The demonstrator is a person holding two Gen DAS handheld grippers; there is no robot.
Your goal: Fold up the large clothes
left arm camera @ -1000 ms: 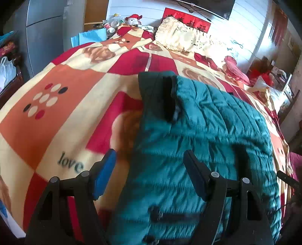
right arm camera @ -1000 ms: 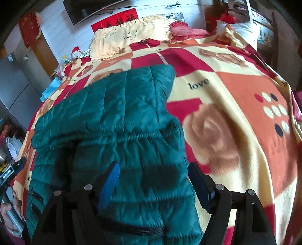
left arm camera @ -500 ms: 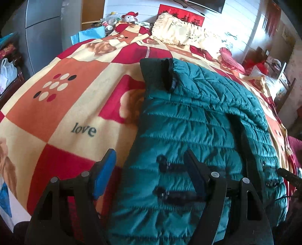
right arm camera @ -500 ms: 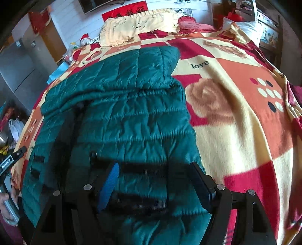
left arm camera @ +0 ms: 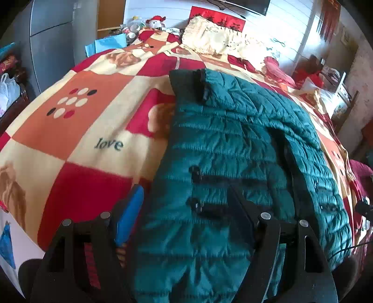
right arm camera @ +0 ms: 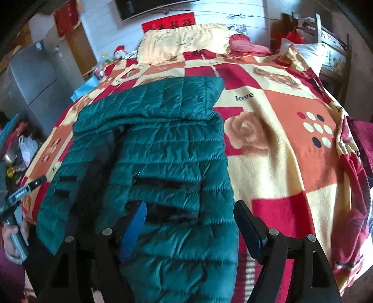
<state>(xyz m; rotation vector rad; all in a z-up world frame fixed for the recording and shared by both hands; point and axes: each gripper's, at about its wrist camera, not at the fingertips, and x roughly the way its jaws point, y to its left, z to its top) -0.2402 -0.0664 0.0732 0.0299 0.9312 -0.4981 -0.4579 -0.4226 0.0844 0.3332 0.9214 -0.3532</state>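
Right wrist view alone: hand [right arm camera: 10, 235] beside jacket [right arm camera: 167, 151]; both tongs [right arm camera: 190, 223] [left arm camera: 184, 209] wide, empty.

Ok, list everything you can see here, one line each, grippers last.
jacket: one, teal quilted, spread on the bed, black straps near its front
blanket: one, red, orange and cream checks with "love" print, covering the bed
pillow: one, cream, at the head of the bed
plush toy: one, red and white, beside the pillow
cabinet: one, grey, left of the bed
red banner: one, on the white wall
left gripper: open, over the jacket's left edge
right gripper: open, over the jacket's right edge
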